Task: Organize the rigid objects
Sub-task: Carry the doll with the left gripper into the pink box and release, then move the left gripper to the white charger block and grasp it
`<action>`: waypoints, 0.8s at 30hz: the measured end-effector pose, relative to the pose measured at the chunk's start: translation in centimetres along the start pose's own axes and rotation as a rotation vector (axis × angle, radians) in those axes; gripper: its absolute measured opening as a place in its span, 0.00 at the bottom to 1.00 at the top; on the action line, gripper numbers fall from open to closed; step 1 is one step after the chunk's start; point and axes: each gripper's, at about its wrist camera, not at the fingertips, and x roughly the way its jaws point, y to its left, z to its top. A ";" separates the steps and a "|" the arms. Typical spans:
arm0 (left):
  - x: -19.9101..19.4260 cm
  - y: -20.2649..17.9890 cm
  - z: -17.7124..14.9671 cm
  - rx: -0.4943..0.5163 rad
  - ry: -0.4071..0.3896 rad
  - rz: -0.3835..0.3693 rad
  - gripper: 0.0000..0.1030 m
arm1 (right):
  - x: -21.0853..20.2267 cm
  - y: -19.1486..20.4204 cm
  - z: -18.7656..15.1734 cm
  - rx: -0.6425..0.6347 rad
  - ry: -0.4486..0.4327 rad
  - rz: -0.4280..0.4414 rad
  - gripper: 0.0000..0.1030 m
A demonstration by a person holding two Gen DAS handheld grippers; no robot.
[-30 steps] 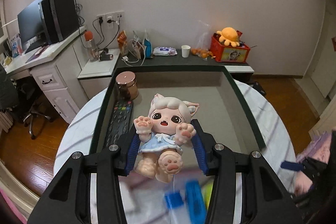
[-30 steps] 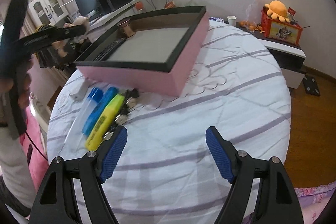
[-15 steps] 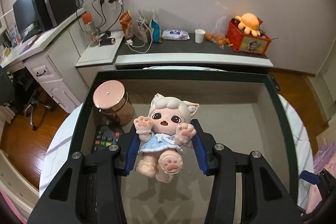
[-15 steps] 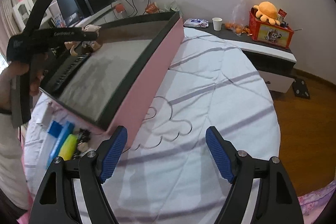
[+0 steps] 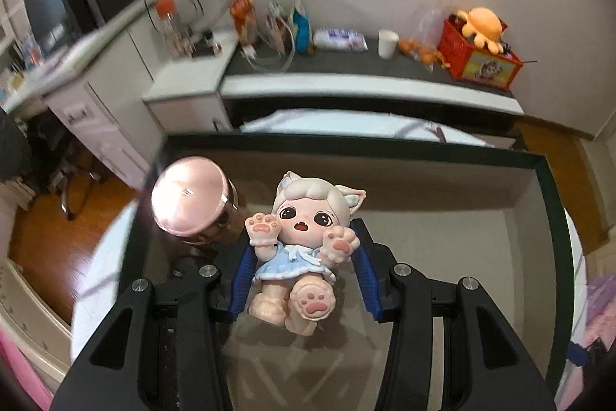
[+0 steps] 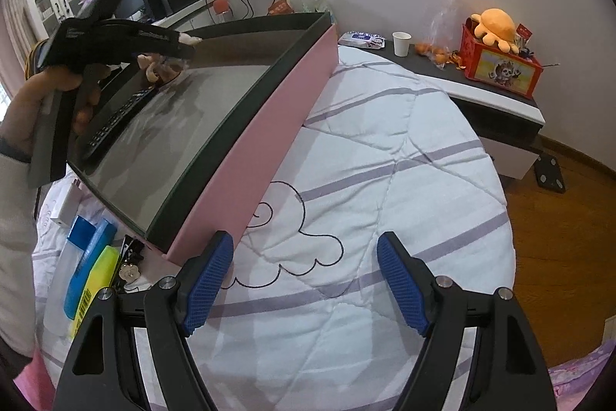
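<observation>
We see the box [image 6: 269,126] on the bed [image 6: 423,149], a jar [image 5: 188,203] and remote [image 6: 115,118] along its left wall. Our left tongs [image 5: 304,280] clamp the doll [image 5: 304,249] at the waist over the box floor. She looks light, hard and slippery, with ears likely fragile, so the waist suits. Our right tongs [image 6: 308,284] gape empty over the bed.

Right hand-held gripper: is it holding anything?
No, the right hand-held gripper stands open with only the quilt between its pads.

Jar [image 5: 188,201] left; box floor [image 5: 442,257] free rt.
</observation>
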 end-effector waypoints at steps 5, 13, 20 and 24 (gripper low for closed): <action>0.0 0.0 0.5 -0.002 0.013 0.002 0.48 | -0.1 0.0 -0.2 -0.006 0.009 0.003 0.76; -0.9 -0.2 0.4 -0.001 -0.009 0.007 0.81 | -0.2 0.3 -0.4 -0.009 0.011 -0.005 0.76; -5.5 -0.1 -1.4 0.021 -0.081 -0.005 0.91 | -1.3 0.7 -0.6 -0.003 -0.021 -0.020 0.76; -9.3 0.3 -3.8 0.029 -0.136 -0.021 0.92 | -2.5 1.2 -0.9 0.001 -0.032 -0.049 0.76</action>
